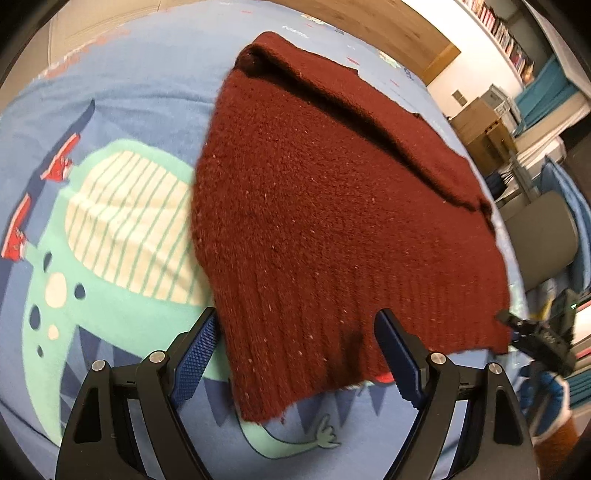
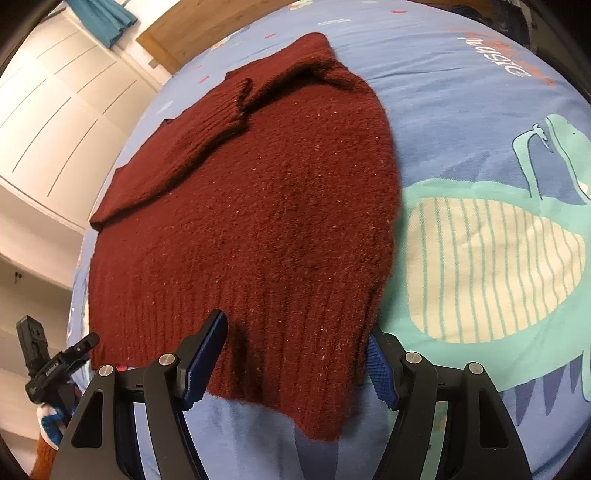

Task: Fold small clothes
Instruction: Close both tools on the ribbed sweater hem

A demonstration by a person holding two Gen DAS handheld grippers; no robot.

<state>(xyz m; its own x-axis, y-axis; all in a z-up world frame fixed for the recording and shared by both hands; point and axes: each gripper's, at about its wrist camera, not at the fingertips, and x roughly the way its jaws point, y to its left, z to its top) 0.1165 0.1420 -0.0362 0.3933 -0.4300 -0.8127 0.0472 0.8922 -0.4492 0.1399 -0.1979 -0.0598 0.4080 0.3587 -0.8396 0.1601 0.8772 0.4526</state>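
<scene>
A maroon knit sweater (image 1: 332, 206) lies flat on a blue bedsheet (image 1: 147, 74) with a dinosaur print, one sleeve folded across its body (image 1: 369, 110). In the left wrist view my left gripper (image 1: 299, 354) stands open over the ribbed hem, and a hem corner (image 1: 258, 406) lies loose between its fingers. My right gripper (image 1: 532, 336) shows at the far end of the hem. In the right wrist view the sweater (image 2: 258, 206) fills the middle. My right gripper (image 2: 295, 365) is open astride the other hem corner (image 2: 325, 424), pads not pressing. The left gripper (image 2: 59, 362) sits at the hem's left end.
A green dinosaur print (image 1: 122, 206) covers the sheet beside the sweater. A wooden headboard (image 1: 388, 26) runs behind the bed. Off the bed's edge are cardboard boxes (image 1: 476, 125), a grey chair (image 1: 539, 236) and bookshelves (image 1: 502, 33). White wardrobe doors (image 2: 55, 103) stand on the other side.
</scene>
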